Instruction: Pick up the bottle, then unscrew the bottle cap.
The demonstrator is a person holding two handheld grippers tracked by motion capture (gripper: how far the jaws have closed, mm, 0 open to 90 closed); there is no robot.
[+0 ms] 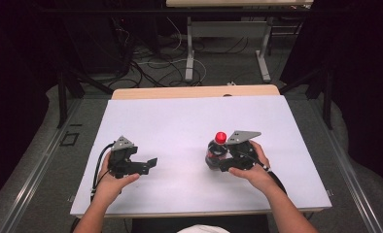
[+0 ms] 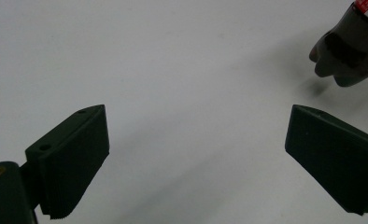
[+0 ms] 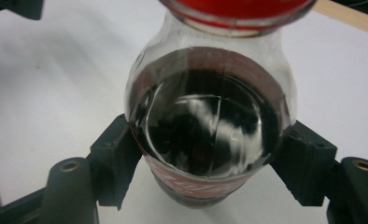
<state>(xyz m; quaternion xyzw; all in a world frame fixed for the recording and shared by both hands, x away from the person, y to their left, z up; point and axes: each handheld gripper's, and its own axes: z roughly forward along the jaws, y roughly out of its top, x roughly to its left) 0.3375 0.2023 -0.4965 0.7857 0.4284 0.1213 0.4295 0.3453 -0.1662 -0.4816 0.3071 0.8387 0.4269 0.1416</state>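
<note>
At about four o'clock on the white table [image 1: 180,121], the bottle [image 1: 217,151] sits clamped in the right gripper [image 1: 222,160], whose two jaws press against its dark belly from either side, closed as far as the bottle lets them. Seen along that gripper's own view, the bottle [image 3: 210,126] stands straight ahead at twelve o'clock, between the pads, with its red cap [image 3: 236,9] up and its long axis roughly upright, leaning a little toward the camera. In the left gripper view its base [image 2: 345,60] looks to hang just off the table with a shadow under it, so I judge it lifted or tipped rather than planted.

The left gripper [image 1: 146,166] rests near eight o'clock on the table, jaws spread wide with nothing between them. From it, the bottle lies off at about two o'clock, well apart. The right hand [image 1: 250,167] is plainly the one in charge; any handover or capping move would need the left to travel across toward it.
</note>
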